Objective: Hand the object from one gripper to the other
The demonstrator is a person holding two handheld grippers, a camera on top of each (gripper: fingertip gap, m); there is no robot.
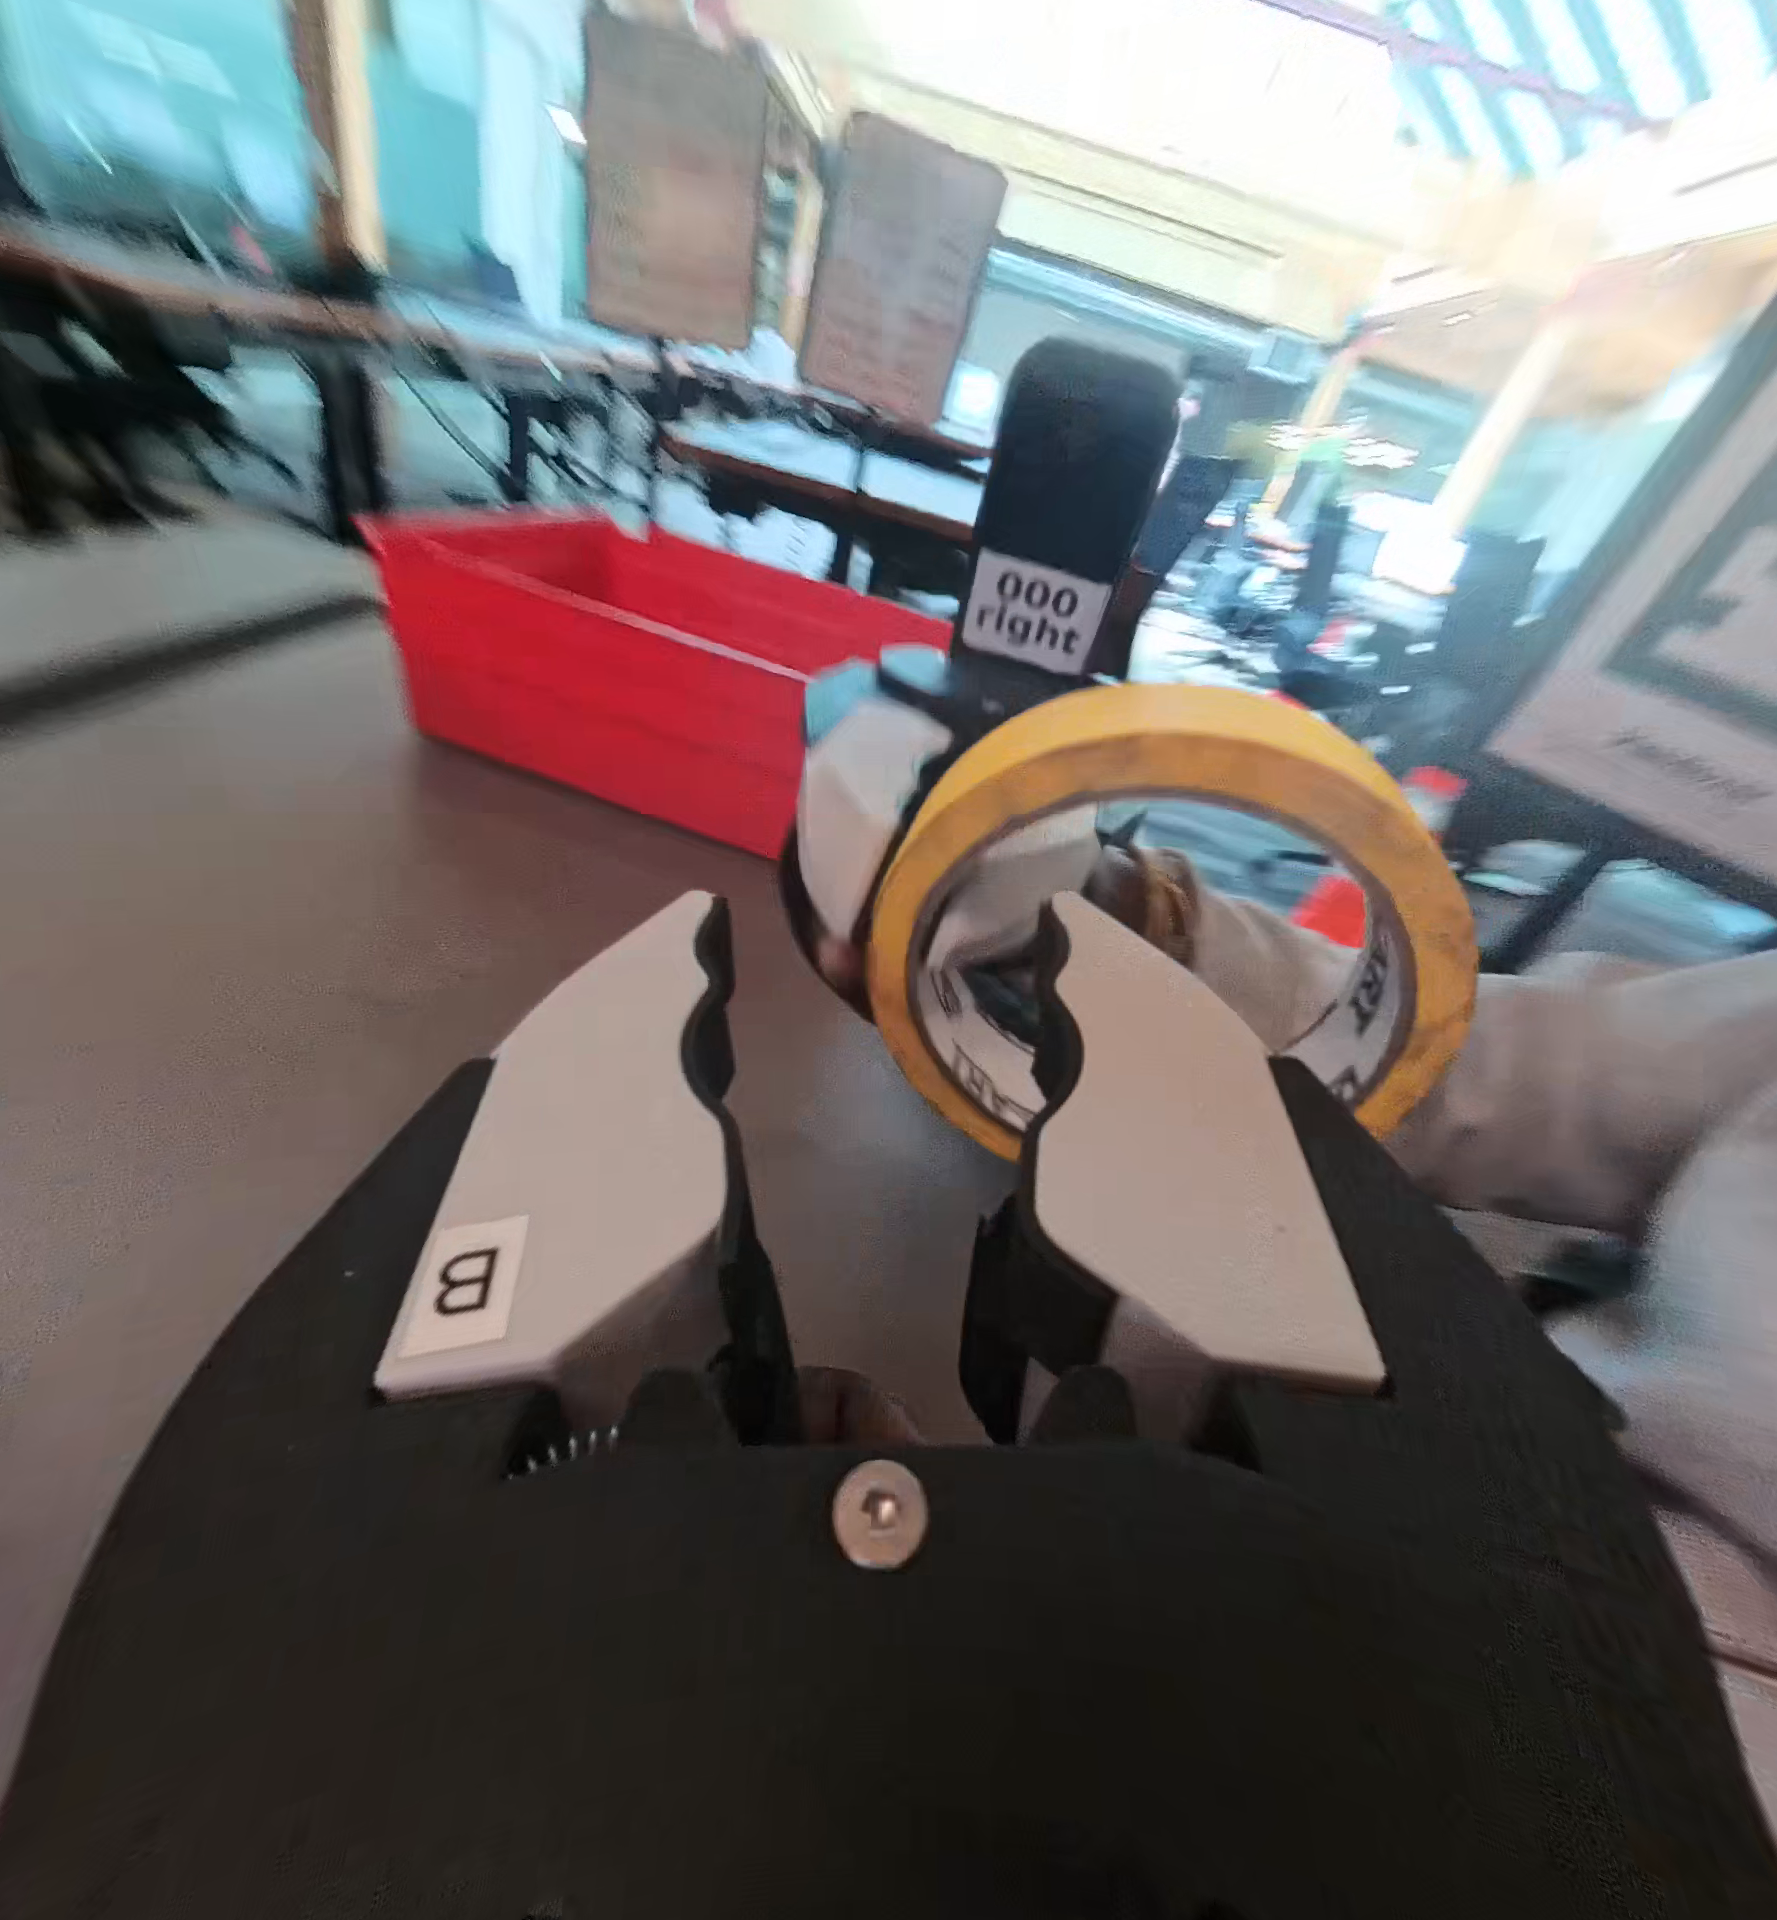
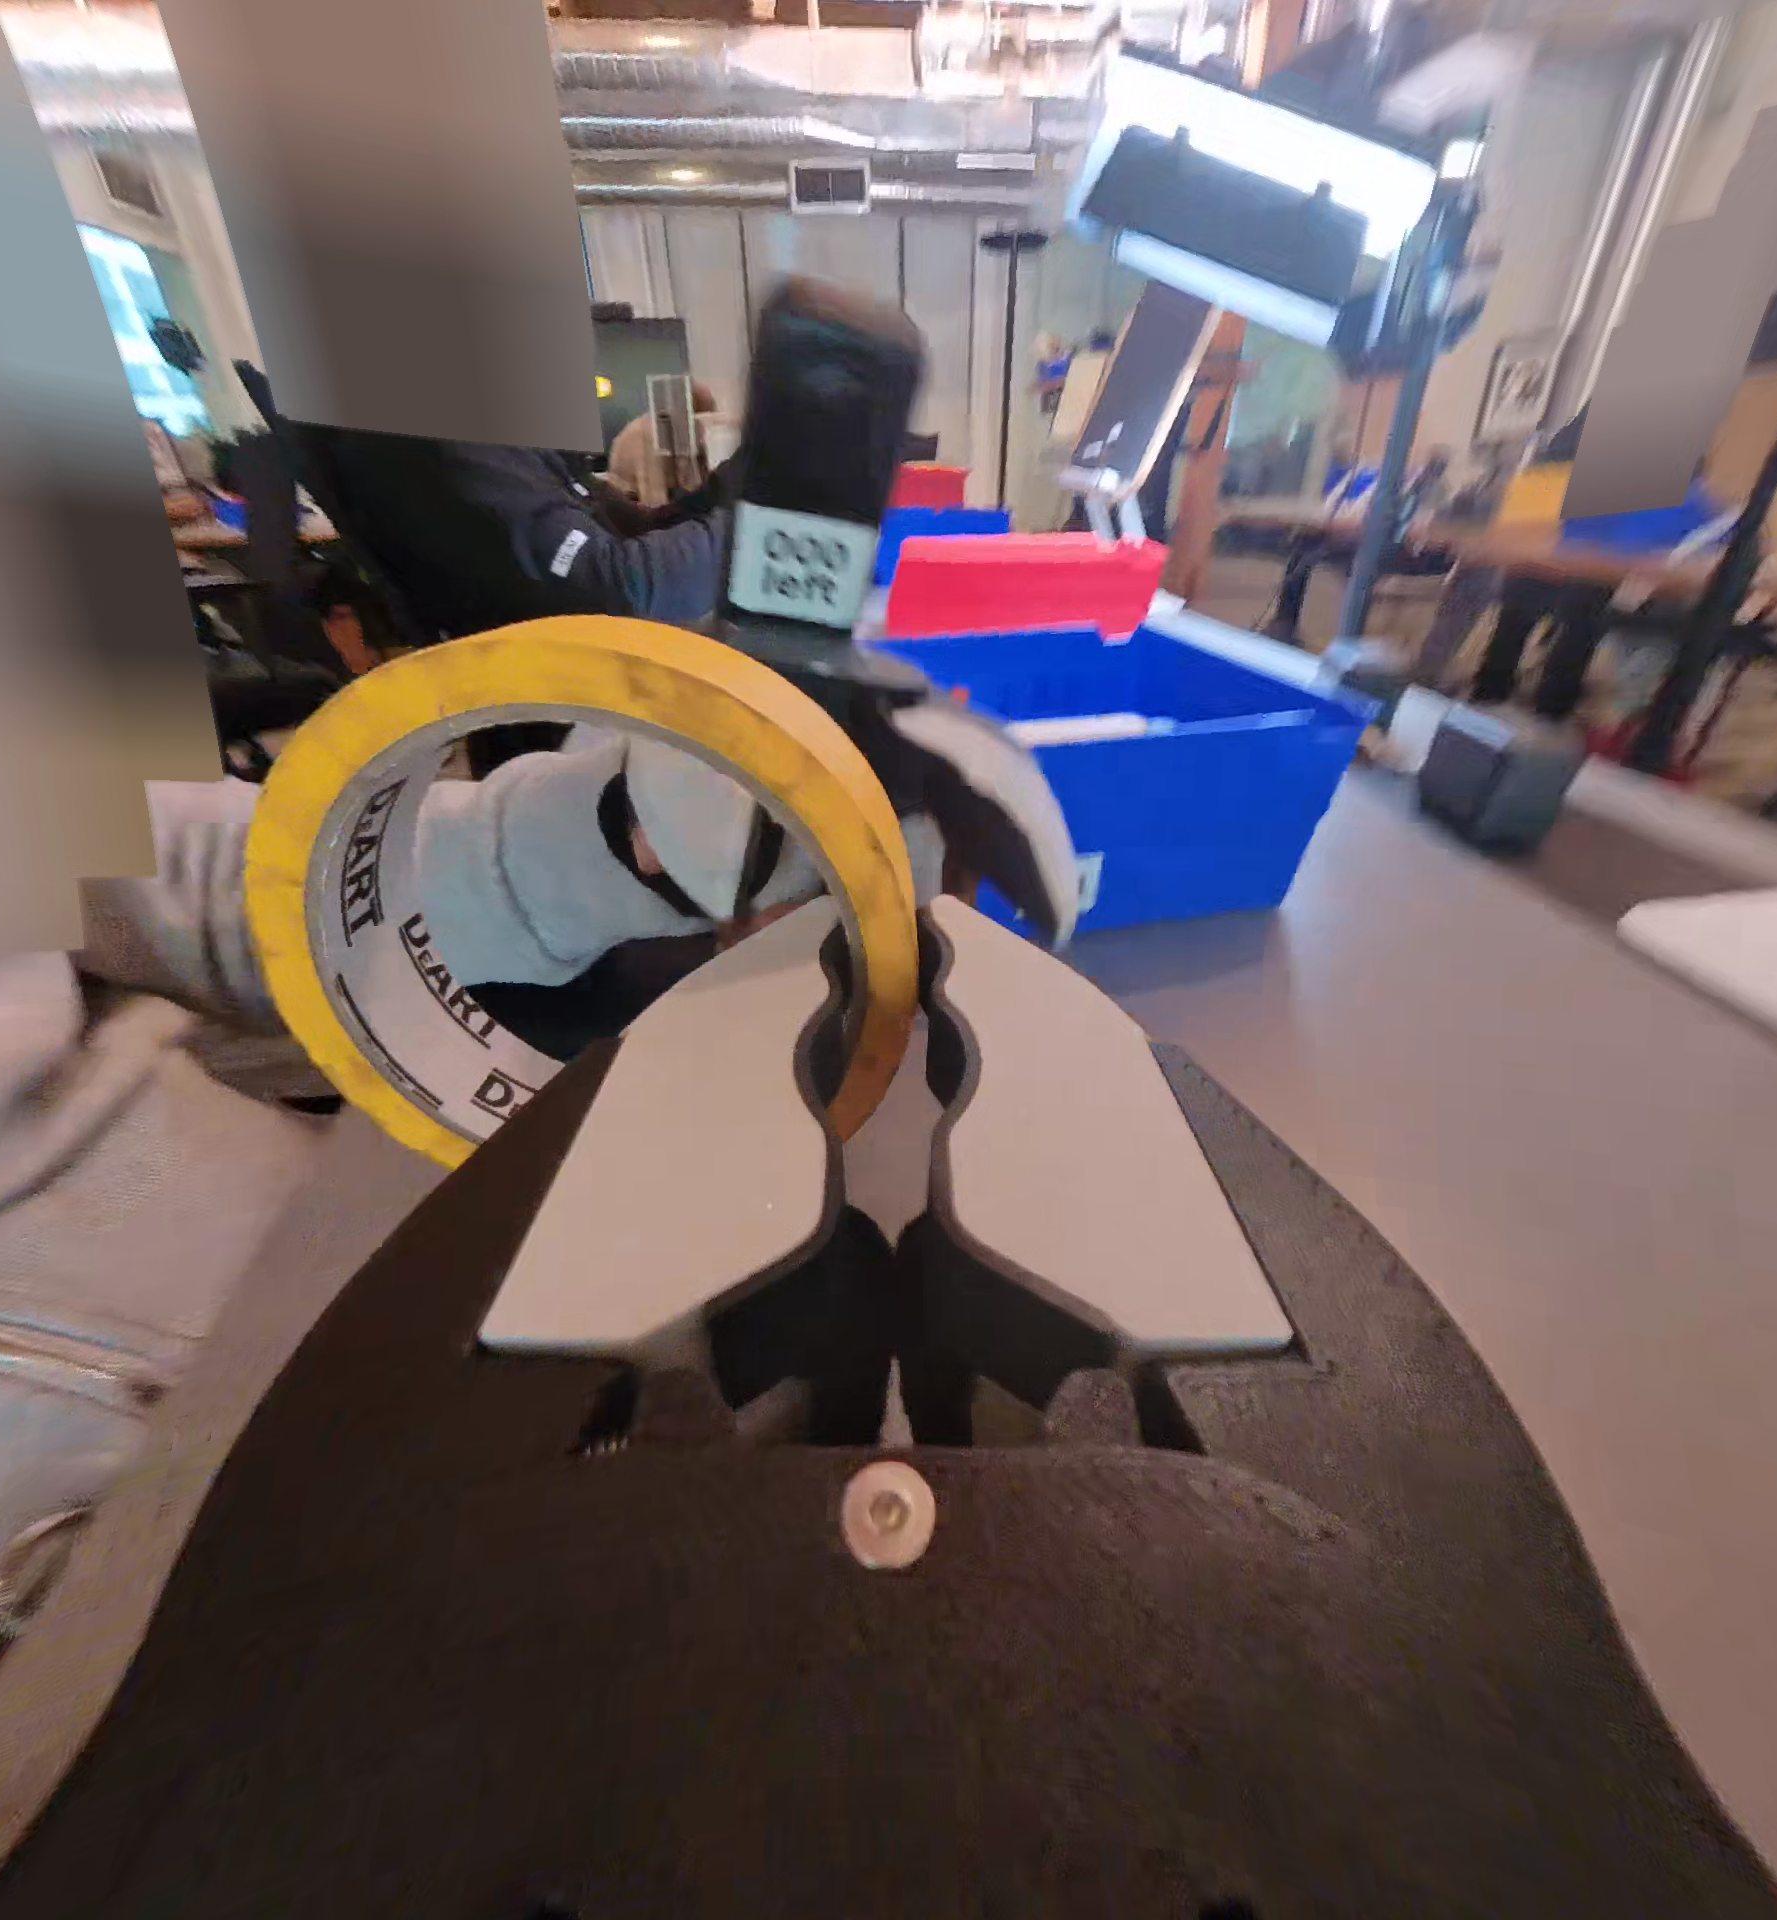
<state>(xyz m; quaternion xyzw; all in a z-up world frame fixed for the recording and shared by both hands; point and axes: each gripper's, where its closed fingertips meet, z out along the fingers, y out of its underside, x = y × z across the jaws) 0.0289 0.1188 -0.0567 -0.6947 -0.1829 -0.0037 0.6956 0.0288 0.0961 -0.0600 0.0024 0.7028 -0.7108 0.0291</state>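
A yellow tape roll (image 1: 1164, 727) is held upright above the grey table. My right gripper (image 2: 884, 920) is shut on the roll's rim (image 2: 572, 665), with one finger inside the hole and one outside. My left gripper (image 1: 884, 914) is open. Its fingers straddle the same side of the rim, and its right finger (image 1: 1154, 1091) sits in front of the hole. The right gripper also shows in the left wrist view (image 1: 905, 862), facing me behind the roll. The left gripper also shows in the right wrist view (image 2: 853, 821), behind the roll.
A red bin (image 1: 593, 665) stands on the table (image 1: 188, 935) behind the roll. A blue bin (image 2: 1175, 790) with a red bin (image 2: 1019, 582) behind it stands on the other side. A grey sleeve (image 1: 1590, 1060) lies at the right. A white board (image 2: 1757, 956) is near the table edge. Both grippers' tips are close together, under 4 cm apart.
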